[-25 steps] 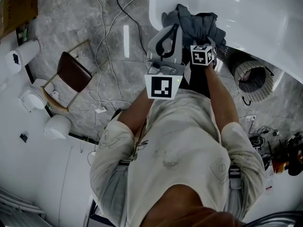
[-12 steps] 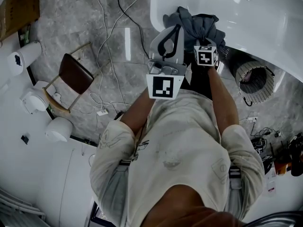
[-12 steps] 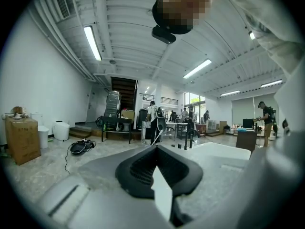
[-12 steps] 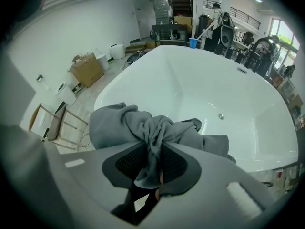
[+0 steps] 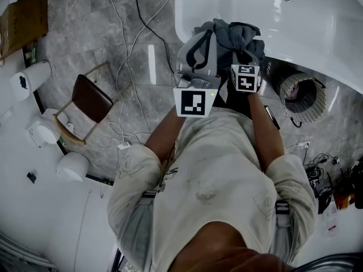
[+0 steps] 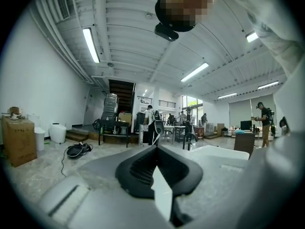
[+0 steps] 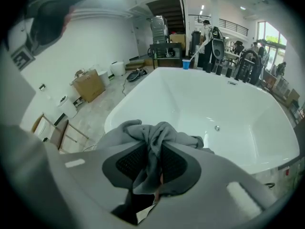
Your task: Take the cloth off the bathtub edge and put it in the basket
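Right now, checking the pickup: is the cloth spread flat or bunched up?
Bunched: the grey cloth is gathered into folds, pinched in the right claw near the bathtub.

Head view: the bathtub point(image 5: 317, 27) runs off the top and right edges, and a cardboard box point(image 5: 22, 16) is cut off at the left edge. The marker cube point(image 5: 245, 77) hides where the right gripper point(image 7: 155, 163) meets the cloth point(image 5: 235, 35) (the lower folds vanish behind it). Whether the basket point(image 5: 303, 98) touches the tub cannot be told. Left gripper view: the distant people point(image 6: 181, 120) are too small to make out.
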A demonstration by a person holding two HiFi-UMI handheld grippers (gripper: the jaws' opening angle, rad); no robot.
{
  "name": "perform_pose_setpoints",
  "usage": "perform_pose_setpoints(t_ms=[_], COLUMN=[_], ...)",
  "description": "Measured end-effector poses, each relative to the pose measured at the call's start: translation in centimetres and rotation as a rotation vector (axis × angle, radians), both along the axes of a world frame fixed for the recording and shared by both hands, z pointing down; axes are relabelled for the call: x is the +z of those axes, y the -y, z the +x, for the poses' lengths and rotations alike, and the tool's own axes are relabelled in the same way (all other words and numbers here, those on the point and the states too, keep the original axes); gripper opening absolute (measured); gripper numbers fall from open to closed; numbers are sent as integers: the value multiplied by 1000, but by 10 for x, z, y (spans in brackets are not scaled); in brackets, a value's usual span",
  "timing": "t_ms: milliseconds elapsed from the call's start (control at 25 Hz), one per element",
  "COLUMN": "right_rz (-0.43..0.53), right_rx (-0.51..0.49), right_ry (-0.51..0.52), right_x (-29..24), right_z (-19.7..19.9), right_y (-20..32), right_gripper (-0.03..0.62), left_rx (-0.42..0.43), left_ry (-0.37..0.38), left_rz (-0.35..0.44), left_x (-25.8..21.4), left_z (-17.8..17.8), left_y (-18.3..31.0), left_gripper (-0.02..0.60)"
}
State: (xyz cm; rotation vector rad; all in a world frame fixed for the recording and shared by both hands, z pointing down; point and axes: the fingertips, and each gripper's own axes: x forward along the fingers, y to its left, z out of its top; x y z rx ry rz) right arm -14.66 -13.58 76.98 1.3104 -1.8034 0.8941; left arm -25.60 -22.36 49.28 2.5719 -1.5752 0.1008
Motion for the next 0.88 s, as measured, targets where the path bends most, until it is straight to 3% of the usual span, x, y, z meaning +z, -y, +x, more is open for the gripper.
perform_pose_setpoints(t_ms=[520,880], right_rz=[292,591], right_rx=[21,55], right_ry=[76,104], right_x=[-129,-266], right_z=[20,51], right_y=[18,41], right_gripper=[87,87], left_rx=[16,-3], left_ry=[2,-23], left_rz=[87,202], left_x=[-46,-104], left_z=[30,49], left_y=[-11,-3], left_gripper=[2,2])
